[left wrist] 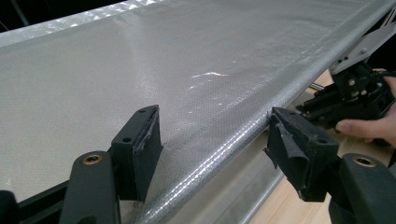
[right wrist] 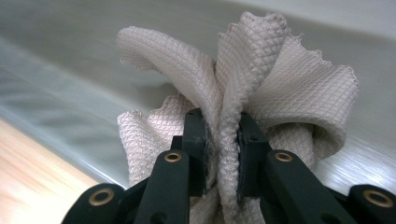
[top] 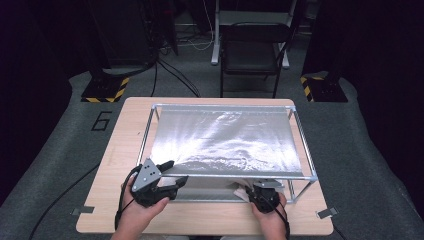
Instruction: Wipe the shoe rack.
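Cloth (right wrist: 233,93) in right gripper (right wrist: 223,154)

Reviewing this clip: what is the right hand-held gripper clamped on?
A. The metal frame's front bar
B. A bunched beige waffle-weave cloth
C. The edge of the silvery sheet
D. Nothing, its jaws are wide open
B: in the right gripper view the right hand-held gripper has its jaws pressed onto a fold of the bunched beige cloth, while the left hand-held gripper stands open by the silvery sheet.
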`<state>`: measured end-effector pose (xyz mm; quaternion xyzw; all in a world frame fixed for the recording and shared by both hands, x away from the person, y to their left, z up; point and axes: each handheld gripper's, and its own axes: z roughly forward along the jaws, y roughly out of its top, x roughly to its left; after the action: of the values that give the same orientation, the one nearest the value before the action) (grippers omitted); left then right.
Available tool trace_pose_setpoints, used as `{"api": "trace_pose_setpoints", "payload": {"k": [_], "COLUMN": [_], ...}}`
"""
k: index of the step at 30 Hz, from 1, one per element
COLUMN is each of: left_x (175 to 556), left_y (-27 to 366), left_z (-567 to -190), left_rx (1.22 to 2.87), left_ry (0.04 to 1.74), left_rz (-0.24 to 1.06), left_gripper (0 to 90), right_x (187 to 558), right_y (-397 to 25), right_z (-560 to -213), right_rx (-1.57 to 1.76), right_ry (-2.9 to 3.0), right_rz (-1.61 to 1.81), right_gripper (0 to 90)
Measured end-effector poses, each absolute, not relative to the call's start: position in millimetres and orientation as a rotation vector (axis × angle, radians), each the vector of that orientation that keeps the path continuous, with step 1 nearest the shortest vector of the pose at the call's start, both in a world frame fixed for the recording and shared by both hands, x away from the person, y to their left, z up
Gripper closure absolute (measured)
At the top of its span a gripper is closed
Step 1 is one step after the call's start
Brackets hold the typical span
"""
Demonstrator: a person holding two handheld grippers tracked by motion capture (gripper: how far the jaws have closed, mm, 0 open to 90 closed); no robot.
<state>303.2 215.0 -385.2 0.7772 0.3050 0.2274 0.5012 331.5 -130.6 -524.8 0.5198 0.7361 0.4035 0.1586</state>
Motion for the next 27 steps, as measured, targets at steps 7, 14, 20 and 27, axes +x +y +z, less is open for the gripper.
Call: {"api": "trace_pose_setpoints", "payload": {"k": [7,14,20,27], "left_x": [303,304,304,304], "left_y": [215,215,215,215], "left_z": [-386,-386,-385,-385], "left_rx": [1.874,1.872,1.878,1.878], "left_ry": [0.736,0.737,0.740,0.738], "left_rz": [0.554,0.556,0.550,0.550], "left_gripper": [35.1,35.1,35.0,34.9], "right_x": [329,331,331,337], "right_y": [-164,-165,-153,-120], "right_z": [-523,-524,-524,-524], "right_rx": [1.415,1.437,1.395,1.326], "right_ry": [2.080,2.074,2.095,2.164], "right_rz": [1.071,1.085,1.072,1.088], "right_gripper": [77.4,77.2,77.2,77.3]}}
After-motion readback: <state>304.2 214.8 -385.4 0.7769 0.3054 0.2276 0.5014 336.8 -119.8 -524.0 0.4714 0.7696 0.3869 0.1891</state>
